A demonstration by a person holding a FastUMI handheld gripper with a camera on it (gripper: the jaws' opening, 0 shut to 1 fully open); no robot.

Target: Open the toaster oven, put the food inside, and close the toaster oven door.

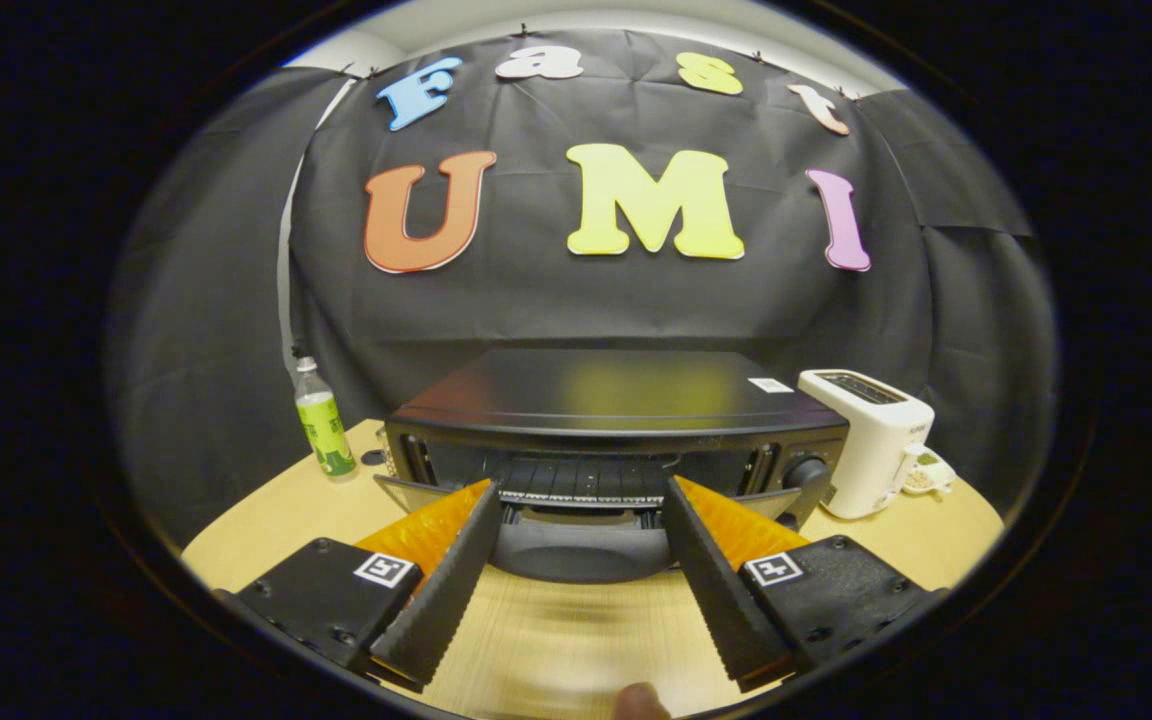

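Note:
The black toaster oven (616, 400) stands on the wooden table (576, 630), straight ahead of me. Its door (576, 555) hangs open, folded down toward me, and the wire rack (581, 480) shows inside the opening. My gripper (581, 488) is open, with nothing between its fingers. The fingertips reach to the oven's mouth, one on each side above the lowered door. I cannot make out any food inside the oven.
A green-labelled bottle (324, 425) stands left of the oven. A white slot toaster (871, 440) and a small white cup (928, 475) sit to its right. A person's fingertip (641, 702) shows just below my fingers.

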